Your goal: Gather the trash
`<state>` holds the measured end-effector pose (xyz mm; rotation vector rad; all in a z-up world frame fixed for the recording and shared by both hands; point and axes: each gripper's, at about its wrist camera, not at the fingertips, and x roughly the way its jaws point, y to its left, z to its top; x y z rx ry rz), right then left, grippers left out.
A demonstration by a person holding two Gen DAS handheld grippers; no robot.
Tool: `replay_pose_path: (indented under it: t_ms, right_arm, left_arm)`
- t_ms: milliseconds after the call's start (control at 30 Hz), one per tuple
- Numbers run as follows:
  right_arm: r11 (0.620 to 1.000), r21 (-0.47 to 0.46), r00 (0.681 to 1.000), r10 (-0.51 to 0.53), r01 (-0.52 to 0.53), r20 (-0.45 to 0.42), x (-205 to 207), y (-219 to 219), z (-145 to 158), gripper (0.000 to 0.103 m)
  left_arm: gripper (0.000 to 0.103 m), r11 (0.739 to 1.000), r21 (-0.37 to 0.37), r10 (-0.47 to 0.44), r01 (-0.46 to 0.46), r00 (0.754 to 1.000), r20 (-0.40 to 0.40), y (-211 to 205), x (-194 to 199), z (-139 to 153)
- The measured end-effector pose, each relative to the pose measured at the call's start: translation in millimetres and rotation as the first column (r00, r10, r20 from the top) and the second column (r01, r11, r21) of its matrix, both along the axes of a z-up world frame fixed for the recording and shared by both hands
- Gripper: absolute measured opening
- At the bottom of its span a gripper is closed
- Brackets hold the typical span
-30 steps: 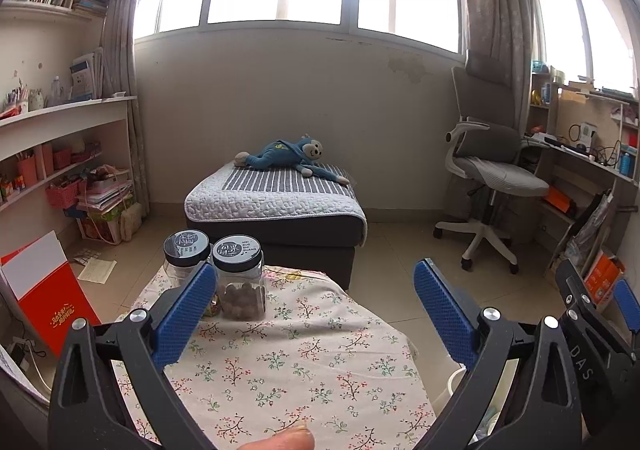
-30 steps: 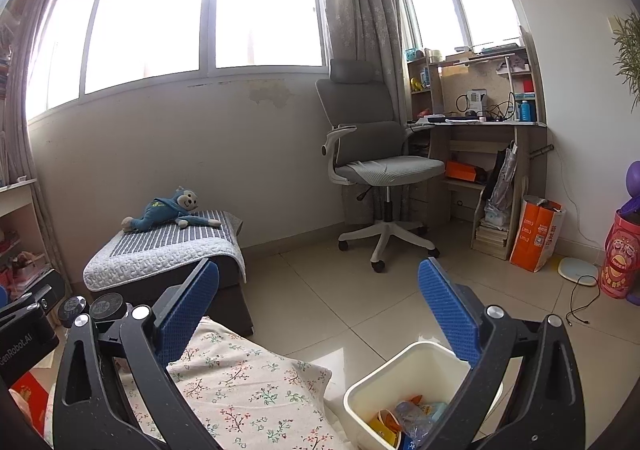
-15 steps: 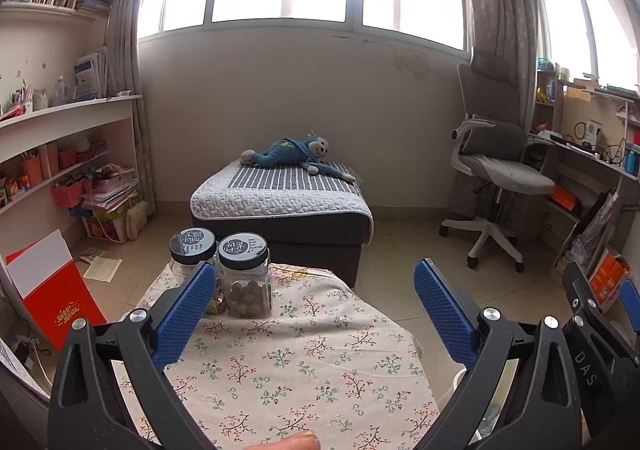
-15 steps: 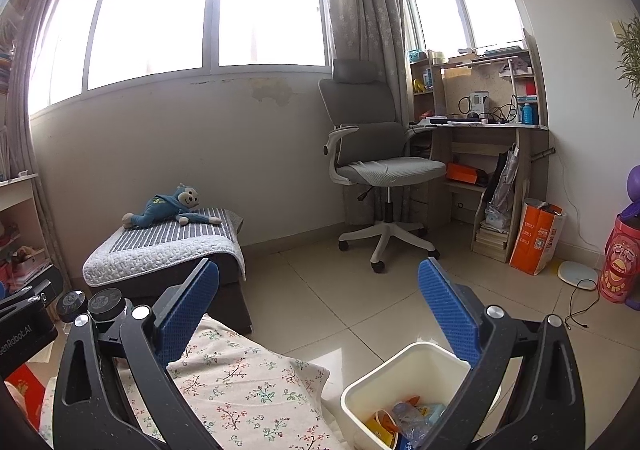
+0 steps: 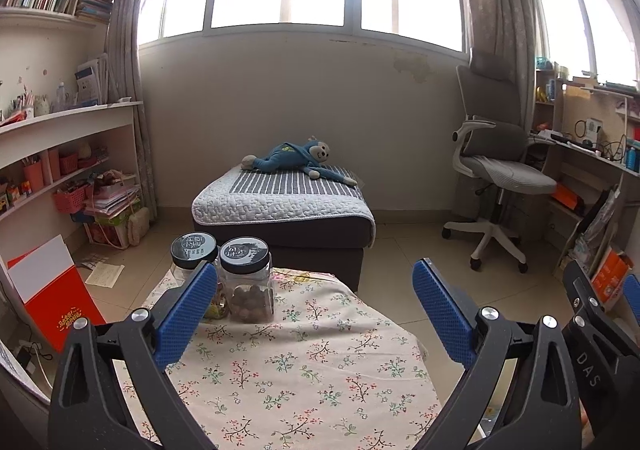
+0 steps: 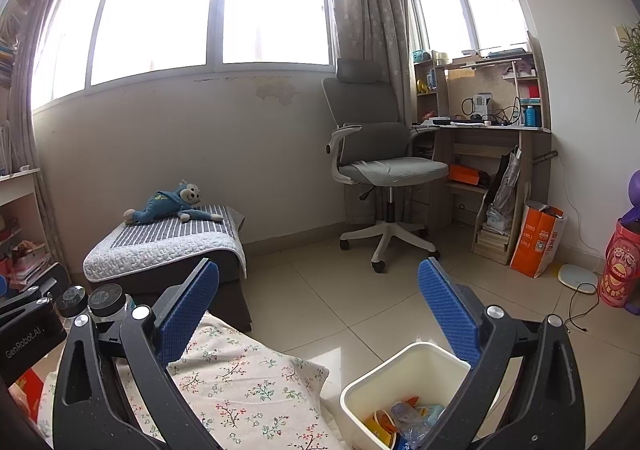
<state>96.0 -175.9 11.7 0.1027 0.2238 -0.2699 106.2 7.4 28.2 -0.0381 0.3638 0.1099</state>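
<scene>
My left gripper [image 5: 316,312] is open and empty above a table with a floral cloth [image 5: 304,366]. My right gripper [image 6: 320,310] is open and empty, over the table's right edge. Below it on the floor stands a white bin [image 6: 404,374] holding crumpled wrappers and a plastic bottle [image 6: 404,420]. No loose trash shows on the cloth in either view. The right gripper's body shows at the right edge of the left wrist view [image 5: 592,330].
Two clear jars with black lids [image 5: 246,282] stand at the table's far left corner. Beyond lie a low ottoman bed with a blue plush monkey [image 5: 296,160], an office chair [image 6: 380,170], a desk [image 6: 488,130], shelves [image 5: 60,154] and an orange bag [image 6: 538,244].
Both views have drifted slightly; the jars and bed sit a little further right in the left view. Both grippers stay open and empty.
</scene>
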Motion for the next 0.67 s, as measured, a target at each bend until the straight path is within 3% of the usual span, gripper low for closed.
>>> replay_pose_path:
  t_ms: [167, 400, 667]
  right_arm:
    - [1.000, -0.003, 1.000, 0.002, -0.002, -0.004, -0.3, -0.2, -0.3, 0.096]
    - [1.000, -0.005, 1.000, -0.003, 0.003, 0.001, -2.3, -5.1, -0.4, 0.096]
    - [1.000, -0.005, 1.000, -0.009, 0.009, 0.006, -4.5, -7.7, -1.1, 0.096]
  left_arm:
    - [0.088, 0.999, 0.024, -0.025, 0.025, 1.000, 0.008, -3.6, -1.4, -0.1]
    - [0.088, 0.999, 0.031, -0.044, 0.044, 0.999, 0.002, -6.4, -1.6, 0.4]
    - [0.096, 1.000, 0.014, -0.015, 0.016, 1.000, -0.009, -5.1, -2.4, 0.2]
